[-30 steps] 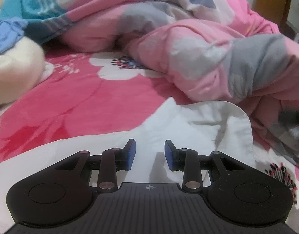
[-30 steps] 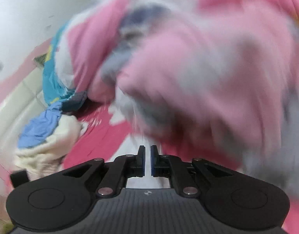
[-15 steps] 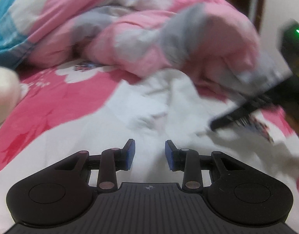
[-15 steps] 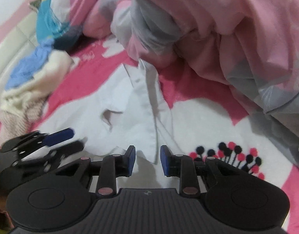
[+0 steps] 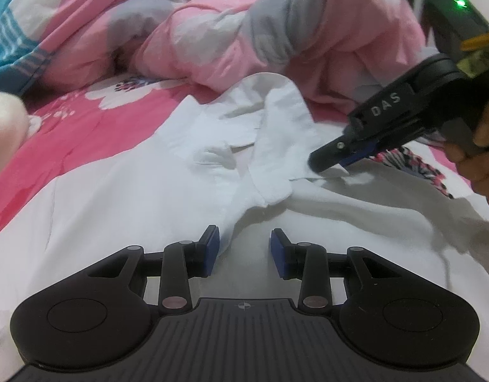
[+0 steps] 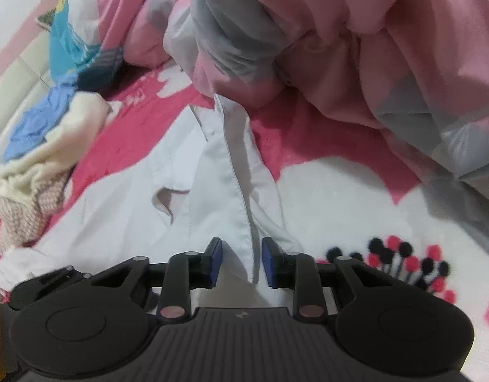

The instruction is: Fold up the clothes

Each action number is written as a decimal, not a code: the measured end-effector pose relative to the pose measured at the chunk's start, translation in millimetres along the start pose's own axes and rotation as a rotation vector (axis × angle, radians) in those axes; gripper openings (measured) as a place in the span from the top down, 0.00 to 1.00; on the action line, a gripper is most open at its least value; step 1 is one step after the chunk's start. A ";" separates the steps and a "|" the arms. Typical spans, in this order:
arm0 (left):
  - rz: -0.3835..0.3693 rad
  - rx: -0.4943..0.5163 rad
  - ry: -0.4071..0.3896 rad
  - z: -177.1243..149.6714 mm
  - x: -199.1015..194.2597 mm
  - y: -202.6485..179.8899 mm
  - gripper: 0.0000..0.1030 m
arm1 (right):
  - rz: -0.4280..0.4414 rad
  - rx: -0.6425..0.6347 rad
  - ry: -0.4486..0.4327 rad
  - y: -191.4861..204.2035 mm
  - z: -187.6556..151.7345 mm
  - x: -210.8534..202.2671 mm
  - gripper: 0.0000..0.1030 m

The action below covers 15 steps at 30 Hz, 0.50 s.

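The right hand-held gripper (image 6: 241, 262), jaws parted, straddles the front edge of the white cotton collared shirt (image 6: 133, 197), seemingly poised to pinch it for folding. To its left, the left hand-held gripper (image 5: 244, 251) hovers unclenched over the shirt, spread on the bed's pink floral sheet (image 6: 340, 197).

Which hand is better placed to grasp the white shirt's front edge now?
Right. The right gripper has the front edge of the white shirt between its open jaws. The left gripper is open too, but the shirt's fold lies beside one pad, not between them.

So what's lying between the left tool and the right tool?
Only the white shirt: its rumpled collar and front fill the stretch from the left tool to the right tool, seen in the left wrist view.
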State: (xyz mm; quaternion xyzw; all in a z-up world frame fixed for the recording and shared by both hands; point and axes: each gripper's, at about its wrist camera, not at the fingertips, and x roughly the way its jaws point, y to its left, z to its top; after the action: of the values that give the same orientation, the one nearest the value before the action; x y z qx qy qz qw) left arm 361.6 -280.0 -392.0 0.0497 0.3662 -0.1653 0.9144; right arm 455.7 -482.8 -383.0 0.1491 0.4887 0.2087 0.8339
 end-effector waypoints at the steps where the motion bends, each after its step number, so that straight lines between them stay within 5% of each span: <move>1: 0.007 -0.013 0.001 0.3 0.8 1.1 0.66 | 0.028 0.015 -0.010 -1.6 -0.3 -2.2 0.99; 8: 0.028 -0.128 -0.003 2.4 -1.7 8.0 0.66 | 0.198 0.078 -0.164 8.6 6.3 -28.5 1.00; 15: 0.051 -0.271 -0.013 4.5 -8.5 23.0 0.65 | 0.207 -0.023 -0.221 50.5 31.7 9.6 0.99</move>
State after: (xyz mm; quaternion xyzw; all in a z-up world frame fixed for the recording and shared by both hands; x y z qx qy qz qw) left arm 366.6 -257.1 -383.5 -0.0660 0.3781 -0.0912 0.9189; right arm 477.5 -435.6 -352.2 0.2113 0.3735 0.2813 0.8583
